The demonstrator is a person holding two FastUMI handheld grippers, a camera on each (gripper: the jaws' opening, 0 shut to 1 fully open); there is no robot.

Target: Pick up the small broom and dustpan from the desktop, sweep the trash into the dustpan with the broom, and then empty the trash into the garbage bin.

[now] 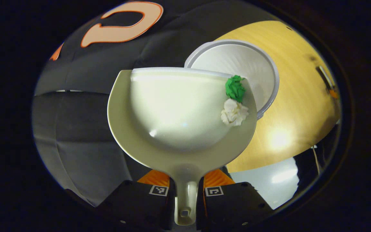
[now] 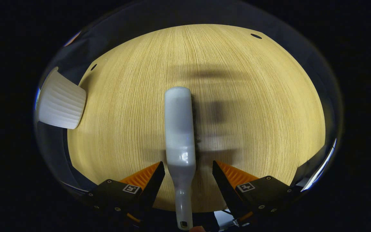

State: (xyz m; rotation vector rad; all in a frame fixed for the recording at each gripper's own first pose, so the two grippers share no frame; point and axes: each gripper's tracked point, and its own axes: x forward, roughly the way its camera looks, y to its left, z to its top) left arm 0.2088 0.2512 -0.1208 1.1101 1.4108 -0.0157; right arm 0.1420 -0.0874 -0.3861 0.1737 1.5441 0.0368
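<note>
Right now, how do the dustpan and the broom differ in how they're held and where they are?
The dustpan is clamped by its handle in the left gripper, while the broom lies between the right gripper's spread fingers, not squeezed. The dustpan is lifted and tipped beside the white bin, carrying a green scrap and a white scrap; the broom lies over the bare wooden desktop. Both are pale plastic.

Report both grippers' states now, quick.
Left gripper: shut on the dustpan handle.
Right gripper: open, fingers apart on either side of the broom handle.
</note>
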